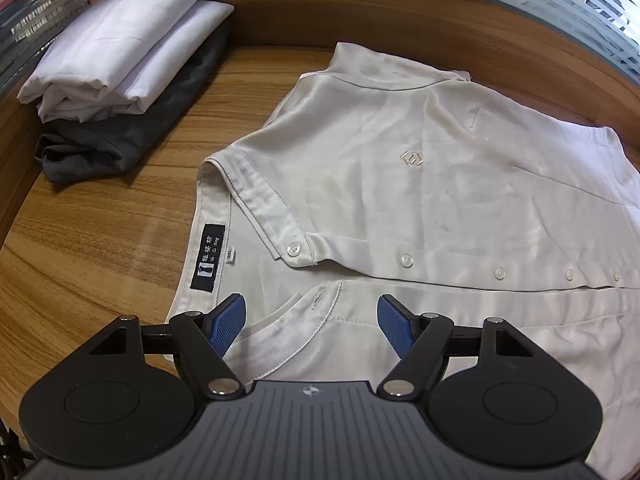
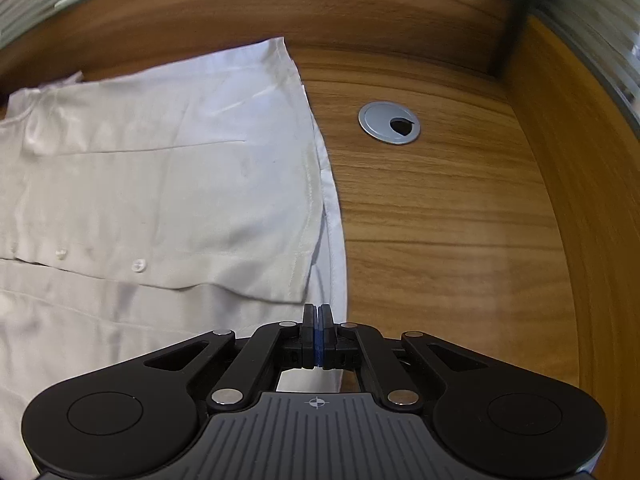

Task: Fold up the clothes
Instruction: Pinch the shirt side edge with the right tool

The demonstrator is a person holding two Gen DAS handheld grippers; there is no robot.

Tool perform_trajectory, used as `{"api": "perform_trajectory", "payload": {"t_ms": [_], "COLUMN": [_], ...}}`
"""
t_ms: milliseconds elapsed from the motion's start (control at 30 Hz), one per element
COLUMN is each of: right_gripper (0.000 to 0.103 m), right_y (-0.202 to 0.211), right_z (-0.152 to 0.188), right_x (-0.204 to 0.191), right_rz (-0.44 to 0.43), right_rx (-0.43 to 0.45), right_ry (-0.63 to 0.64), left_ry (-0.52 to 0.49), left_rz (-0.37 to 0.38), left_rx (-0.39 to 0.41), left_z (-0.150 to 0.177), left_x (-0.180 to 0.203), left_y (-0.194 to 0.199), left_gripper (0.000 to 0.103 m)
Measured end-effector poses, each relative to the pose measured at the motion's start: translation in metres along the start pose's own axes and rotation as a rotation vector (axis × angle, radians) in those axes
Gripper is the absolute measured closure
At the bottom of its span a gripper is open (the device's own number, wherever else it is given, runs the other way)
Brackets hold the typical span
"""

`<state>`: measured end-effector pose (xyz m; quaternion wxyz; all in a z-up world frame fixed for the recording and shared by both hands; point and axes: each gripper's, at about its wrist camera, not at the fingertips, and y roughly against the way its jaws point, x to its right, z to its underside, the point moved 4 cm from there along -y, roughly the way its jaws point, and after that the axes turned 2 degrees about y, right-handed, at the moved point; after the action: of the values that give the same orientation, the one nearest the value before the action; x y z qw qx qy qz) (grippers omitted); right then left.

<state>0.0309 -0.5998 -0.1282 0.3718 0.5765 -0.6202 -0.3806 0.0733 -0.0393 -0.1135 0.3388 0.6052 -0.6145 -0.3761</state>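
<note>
Though buttoned, white shirt (image 1: 400, 184) lies flat, collar open, creased.

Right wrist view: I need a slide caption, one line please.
Shut right tongs at the hem corner of a white button-up shirt on a wooden desk.

Smooth, faintly glossy cloth shirt (image 1: 400, 184) on seemingly matt wood-grain table (image 1: 100, 232).
</note>
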Motion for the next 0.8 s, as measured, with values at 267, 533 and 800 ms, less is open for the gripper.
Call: {"api": "perform_trajectory", "payload": {"t_ms": [267, 533, 800], "right_gripper": [0.096, 0.080, 0.086], "right_y": [0.001, -0.018, -0.023], "right_z": [0.006, -0.007, -0.007], "right_x": [-0.008, -0.001, 0.001], "right_rz": [-0.019, -0.026, -0.058], "right_rx": [-0.003, -0.010, -0.035], "right_ry": [0.045, 0.123, 0.093], "left_ry": [-0.026, 0.017, 0.036], "left_rz": [0.005, 0.023, 0.019], "left_rx": [-0.005, -0.012, -0.039], "left_z": [-0.004, -0.005, 0.002], "left_x": [0.000, 0.000, 0.002], "left_y": [-0.001, 0.005, 0.003], "left_gripper": [0.024, 0.024, 0.024]}}
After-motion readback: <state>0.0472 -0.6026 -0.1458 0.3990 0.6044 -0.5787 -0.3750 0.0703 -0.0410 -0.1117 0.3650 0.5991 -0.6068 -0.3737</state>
